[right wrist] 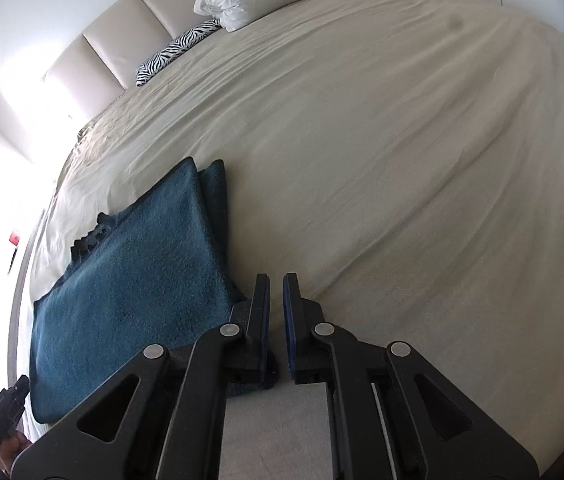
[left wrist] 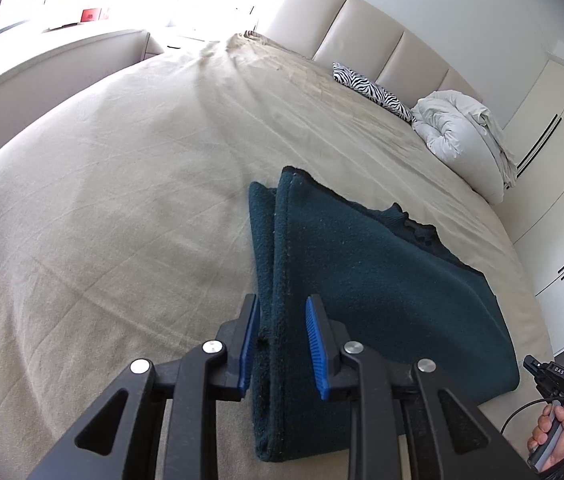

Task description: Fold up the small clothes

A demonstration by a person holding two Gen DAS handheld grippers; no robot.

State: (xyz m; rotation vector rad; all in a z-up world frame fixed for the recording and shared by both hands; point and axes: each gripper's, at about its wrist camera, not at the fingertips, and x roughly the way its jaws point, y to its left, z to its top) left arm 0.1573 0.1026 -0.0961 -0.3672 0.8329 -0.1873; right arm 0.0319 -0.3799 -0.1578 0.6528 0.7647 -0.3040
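Note:
A dark teal fleece garment (left wrist: 381, 292) lies folded flat on the beige bed sheet (left wrist: 122, 200). My left gripper (left wrist: 282, 308) is open, its blue pads on either side of the garment's left folded edge, not clamping it. In the right wrist view the same garment (right wrist: 134, 280) lies to the left. My right gripper (right wrist: 276, 286) is nearly closed with a narrow gap, empty, just off the garment's right edge above the bare sheet (right wrist: 401, 160).
A zebra-print cushion (left wrist: 373, 92) and a white bundled duvet (left wrist: 461, 136) lie by the padded headboard (left wrist: 361, 28). White wardrobe doors (left wrist: 553, 160) stand on the right. The right hand-held gripper (left wrist: 557, 384) shows at the lower right edge.

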